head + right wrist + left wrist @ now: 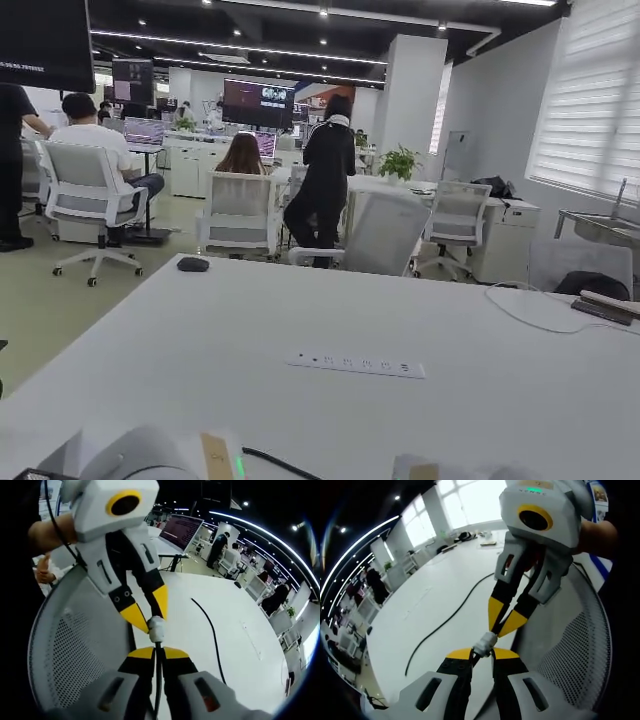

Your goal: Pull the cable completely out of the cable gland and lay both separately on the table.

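Left tongs (482,653) tight on cable gland (485,642) — right tongs (156,652) tip-to-tip, on cable (214,635)

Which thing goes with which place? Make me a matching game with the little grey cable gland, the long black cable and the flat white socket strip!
Things:
1. small pale grey plastic cable gland
2. long black cable
3. flat white socket strip

Places:
A. lying flat in the middle of the white table, seen in the head view
B. pinched at the yellow ends of the left gripper
C. running between the jaws of the right gripper

Pairs: 1-B, 2-C, 3-A
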Tool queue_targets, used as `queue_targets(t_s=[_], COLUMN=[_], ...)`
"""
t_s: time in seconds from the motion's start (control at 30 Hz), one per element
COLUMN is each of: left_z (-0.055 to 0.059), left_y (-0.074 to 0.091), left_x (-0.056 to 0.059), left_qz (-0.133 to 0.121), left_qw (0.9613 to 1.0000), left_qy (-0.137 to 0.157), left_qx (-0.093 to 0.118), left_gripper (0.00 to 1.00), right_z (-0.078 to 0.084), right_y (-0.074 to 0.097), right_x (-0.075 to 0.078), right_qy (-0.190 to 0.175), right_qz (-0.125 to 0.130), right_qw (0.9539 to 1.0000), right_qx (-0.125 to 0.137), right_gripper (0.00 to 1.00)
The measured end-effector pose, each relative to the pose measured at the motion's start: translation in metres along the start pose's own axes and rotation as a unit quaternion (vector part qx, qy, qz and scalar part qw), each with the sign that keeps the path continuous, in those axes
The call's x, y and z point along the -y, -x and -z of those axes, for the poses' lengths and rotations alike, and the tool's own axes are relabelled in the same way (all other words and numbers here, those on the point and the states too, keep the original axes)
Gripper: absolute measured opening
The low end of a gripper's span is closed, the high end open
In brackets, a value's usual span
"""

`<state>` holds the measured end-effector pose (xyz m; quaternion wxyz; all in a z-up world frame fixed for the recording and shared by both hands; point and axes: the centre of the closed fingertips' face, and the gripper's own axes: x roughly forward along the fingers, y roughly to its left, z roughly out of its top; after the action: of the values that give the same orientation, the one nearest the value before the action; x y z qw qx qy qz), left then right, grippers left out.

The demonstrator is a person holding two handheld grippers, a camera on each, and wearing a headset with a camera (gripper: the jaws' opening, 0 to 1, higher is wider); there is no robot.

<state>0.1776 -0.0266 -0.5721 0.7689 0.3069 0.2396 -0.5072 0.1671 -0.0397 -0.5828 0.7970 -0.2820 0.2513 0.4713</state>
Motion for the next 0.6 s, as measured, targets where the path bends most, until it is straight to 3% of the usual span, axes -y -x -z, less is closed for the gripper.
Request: queue_targets(t_s=[0.17, 0.27, 0.37, 0.47, 0.6], left_z=[-0.002, 0.000, 0.000, 0.000, 0.001], left_y=[-0.001, -0.001, 0.001, 0.003, 0.006], left_x=[0.003, 0.000, -0.001, -0.006, -0.012], left_qz=[0.007, 0.001, 0.004, -0.003, -0.011], left_qw=[1.0000, 1.0000, 1.0000, 1.0000, 0.9999], left_qy=[0.002, -0.009, -0.003, 0.000, 0.005], left_qx=[0.006, -0.004, 0.000, 0.000, 0.001], left_gripper=[0.15, 0.15, 0.15, 0.15, 0.15], right_z=[0.003, 0.017, 0.022, 0.034, 0.043], right_y=[0.003, 0.004, 0.009, 0.012, 0.016], right_x=[-0.001, 0.002, 0.003, 0.005, 0.007], right_qy=[-0.006, 0.003, -0.015, -0.010, -0.018], right_qz=[-0.002, 0.007, 0.008, 0.016, 0.022], right_qw=[1.0000, 0.9997, 0.9997, 0.9990, 0.9986], right_qx=[0.005, -0.025, -0.017, -0.041, -0.045], right_gripper=[0.04, 0.03, 0.03, 0.03, 0.03])
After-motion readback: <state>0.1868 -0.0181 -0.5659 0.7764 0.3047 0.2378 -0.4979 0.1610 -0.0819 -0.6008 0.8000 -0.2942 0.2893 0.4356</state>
